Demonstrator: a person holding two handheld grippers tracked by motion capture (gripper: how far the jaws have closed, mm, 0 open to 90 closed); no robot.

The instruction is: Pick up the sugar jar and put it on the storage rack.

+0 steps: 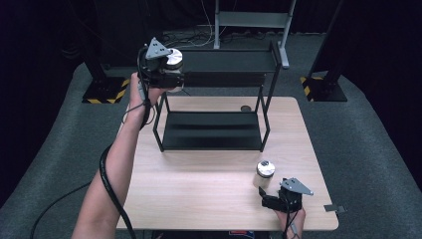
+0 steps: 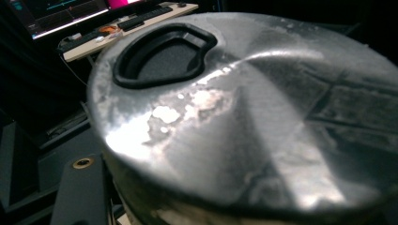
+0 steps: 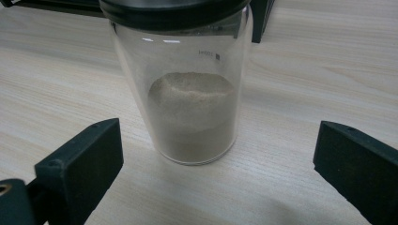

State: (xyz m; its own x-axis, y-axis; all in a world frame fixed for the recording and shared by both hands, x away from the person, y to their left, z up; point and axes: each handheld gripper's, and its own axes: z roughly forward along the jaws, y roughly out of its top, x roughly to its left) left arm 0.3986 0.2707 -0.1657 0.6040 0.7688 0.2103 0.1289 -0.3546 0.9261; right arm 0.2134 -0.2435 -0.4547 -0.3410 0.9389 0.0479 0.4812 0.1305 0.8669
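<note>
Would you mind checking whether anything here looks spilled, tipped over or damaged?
Nothing stands out. The jar stands upright on the table with its powder inside; the second jar is held upright at the rack's top shelf.

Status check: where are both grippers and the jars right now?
Left gripper shut on metal-lidded jar at rack's top shelf. Right gripper open, facing second jar on table. Nothing between.

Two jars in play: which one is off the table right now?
The jar clamped in the left tool, up at the black rack's top shelf. The other jar stands on the table before the open right tool.
</note>
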